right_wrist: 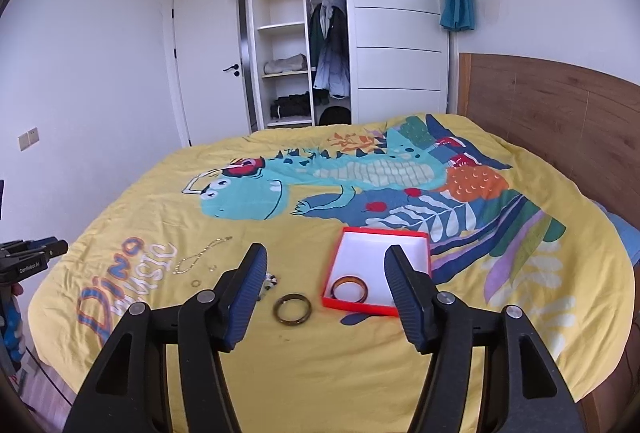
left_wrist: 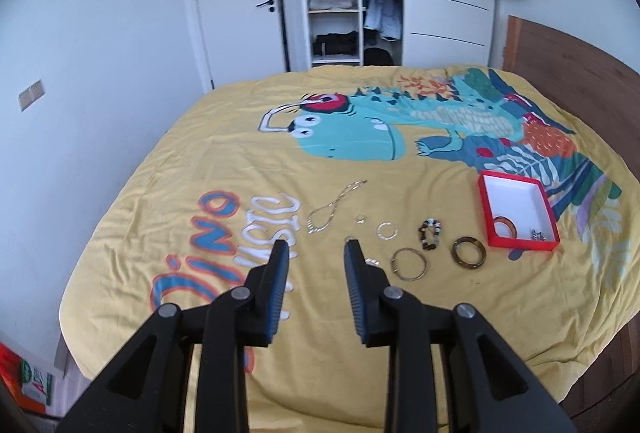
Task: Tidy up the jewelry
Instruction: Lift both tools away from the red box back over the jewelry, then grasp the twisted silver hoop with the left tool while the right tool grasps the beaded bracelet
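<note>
Jewelry lies on a yellow dinosaur bedspread (left_wrist: 224, 161). A red box (left_wrist: 484, 209) with a white inside holds an orange bangle (left_wrist: 506, 227) and a small silver piece (left_wrist: 538, 234). Left of the box lie a dark brown bangle (left_wrist: 469, 252), a beaded bracelet (left_wrist: 430, 233), a thin metal hoop (left_wrist: 409, 263), a pale ring (left_wrist: 387, 231), a tiny ring (left_wrist: 361, 219) and a chain necklace (left_wrist: 332, 211). My left gripper (left_wrist: 316, 247) hovers open and empty above them. My right gripper (right_wrist: 326, 253) is open and empty, above the box (right_wrist: 384, 233) and the dark bangle (right_wrist: 292, 309).
A wooden headboard (right_wrist: 560, 121) borders the bed on the right. Beyond the bed stand an open wardrobe (right_wrist: 296, 33) and a white door (right_wrist: 208, 65). The left gripper (right_wrist: 58, 247) and the hand holding it show at the right wrist view's left edge.
</note>
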Demonstrator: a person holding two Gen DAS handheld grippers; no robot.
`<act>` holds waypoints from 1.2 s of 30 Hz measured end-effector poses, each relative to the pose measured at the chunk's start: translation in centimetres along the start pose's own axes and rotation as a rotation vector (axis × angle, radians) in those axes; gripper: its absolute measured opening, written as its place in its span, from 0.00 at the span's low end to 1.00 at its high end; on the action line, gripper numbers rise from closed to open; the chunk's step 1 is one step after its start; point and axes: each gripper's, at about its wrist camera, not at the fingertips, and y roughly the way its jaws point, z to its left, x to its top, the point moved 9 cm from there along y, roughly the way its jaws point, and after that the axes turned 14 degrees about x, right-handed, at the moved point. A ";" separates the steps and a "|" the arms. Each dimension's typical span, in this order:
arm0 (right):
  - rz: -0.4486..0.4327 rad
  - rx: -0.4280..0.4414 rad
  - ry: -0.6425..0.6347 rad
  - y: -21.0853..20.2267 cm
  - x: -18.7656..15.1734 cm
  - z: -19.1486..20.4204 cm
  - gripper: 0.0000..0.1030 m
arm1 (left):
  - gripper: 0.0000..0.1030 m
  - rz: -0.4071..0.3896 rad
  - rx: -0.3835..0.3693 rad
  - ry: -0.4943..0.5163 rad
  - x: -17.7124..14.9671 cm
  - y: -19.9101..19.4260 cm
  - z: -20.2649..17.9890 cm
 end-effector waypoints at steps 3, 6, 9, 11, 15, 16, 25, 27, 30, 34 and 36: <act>0.007 0.005 0.008 0.2 -0.6 0.2 0.59 | 0.28 0.018 0.018 -0.022 -1.1 0.5 1.3; 0.020 0.006 0.015 1.0 -1.3 0.1 0.59 | 0.28 0.038 0.036 -0.039 -2.0 1.2 2.1; 0.044 0.007 0.024 2.0 -2.5 -0.1 0.60 | 0.29 0.075 0.041 -0.046 -3.1 2.9 2.0; 0.075 0.005 0.021 3.3 -3.6 -0.5 0.60 | 0.29 0.105 0.040 -0.043 -3.9 4.3 1.4; 0.121 0.015 0.051 5.6 -5.5 -1.3 0.60 | 0.29 0.154 0.025 -0.023 -5.3 6.9 -0.1; 0.132 0.017 0.058 6.3 -5.8 -1.5 0.60 | 0.29 0.167 0.018 -0.015 -5.6 7.6 -0.6; 0.233 0.061 0.082 12.5 -8.5 -1.5 0.59 | 0.29 0.251 -0.039 -0.002 -7.6 12.7 -3.1; 0.255 0.077 0.084 14.0 -8.9 -1.3 0.59 | 0.29 0.266 -0.057 0.004 -7.8 13.9 -3.8; 0.297 0.106 0.086 17.0 -9.8 -0.7 0.59 | 0.29 0.293 -0.089 0.015 -8.0 16.0 -5.4; 0.349 0.144 0.086 20.9 -10.7 0.0 0.59 | 0.29 0.327 -0.119 0.038 -8.3 18.5 -7.7; 0.370 0.158 0.082 22.7 -11.0 0.3 0.59 | 0.29 0.349 -0.135 0.053 -8.6 20.0 -9.1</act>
